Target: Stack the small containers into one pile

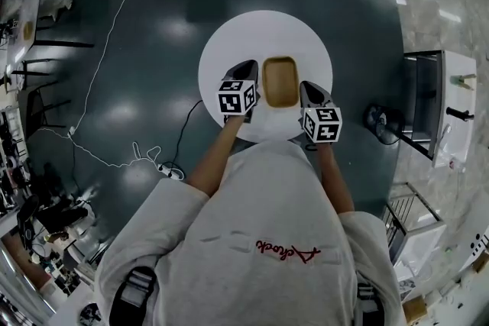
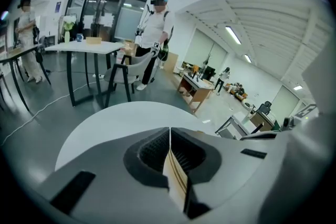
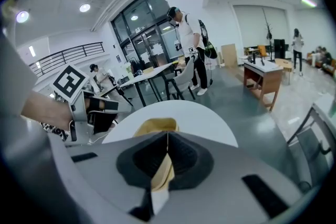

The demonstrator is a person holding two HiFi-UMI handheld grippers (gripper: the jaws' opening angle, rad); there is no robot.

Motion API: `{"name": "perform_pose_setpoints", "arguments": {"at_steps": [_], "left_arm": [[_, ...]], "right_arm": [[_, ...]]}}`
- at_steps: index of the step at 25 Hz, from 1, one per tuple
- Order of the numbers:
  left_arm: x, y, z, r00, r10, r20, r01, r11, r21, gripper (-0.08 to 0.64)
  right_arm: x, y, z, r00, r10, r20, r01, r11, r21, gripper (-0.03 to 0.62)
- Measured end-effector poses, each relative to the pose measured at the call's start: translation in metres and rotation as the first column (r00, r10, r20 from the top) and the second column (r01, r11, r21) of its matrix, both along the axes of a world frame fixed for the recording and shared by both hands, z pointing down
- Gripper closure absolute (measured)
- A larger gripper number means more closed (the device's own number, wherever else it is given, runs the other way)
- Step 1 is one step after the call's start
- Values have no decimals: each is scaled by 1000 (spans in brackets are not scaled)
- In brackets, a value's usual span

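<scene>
A tan stack of small containers (image 1: 280,82) sits over the middle of the round white table (image 1: 229,50). My left gripper (image 1: 254,84) is shut on the stack's left rim. In the left gripper view its jaws (image 2: 169,132) are pressed together on several layered tan rims (image 2: 176,178). My right gripper (image 1: 303,90) is shut on the stack's right rim. In the right gripper view the closed jaws (image 3: 167,136) pinch the tan edge, and the containers (image 3: 156,125) show just beyond them. The left gripper (image 3: 89,107) appears at that view's left.
A white cable (image 1: 114,156) trails over the dark floor left of the table. A grey shelf unit (image 1: 428,103) stands at the right. Other tables (image 2: 84,47) and a chair stand behind, and a person (image 2: 155,34) with a headset stands near them.
</scene>
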State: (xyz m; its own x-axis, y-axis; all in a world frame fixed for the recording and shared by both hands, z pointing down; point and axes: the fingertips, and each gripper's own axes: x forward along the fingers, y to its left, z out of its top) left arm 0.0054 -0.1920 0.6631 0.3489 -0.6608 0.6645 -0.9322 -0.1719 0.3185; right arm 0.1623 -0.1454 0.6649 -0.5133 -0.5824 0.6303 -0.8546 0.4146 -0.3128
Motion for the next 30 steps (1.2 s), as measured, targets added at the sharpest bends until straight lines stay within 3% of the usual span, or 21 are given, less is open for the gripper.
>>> {"name": "perform_pose_setpoints", "arguments": {"at_steps": [7,15,22,30], "left_arm": [[7,7,-50,999,46,-10,-45,991,128,541],[-2,8,-108,993,119,-17,-109,953,283,546],[-29,10,-151,978,204,-50,-170,908,383,546],[-67,36,-182,959,279,-52,-229,870,437,546]], "right_arm": [[13,-6,-41,1000,-8,-25,12,989,146,571],[13,-14,-104,999,34,-39,-21,954,298,572],[-27,-7,-151,994,90,-61,-58,915,399,572],[-65,18,-179,979,197,-45,-158,885,439,572]]}}
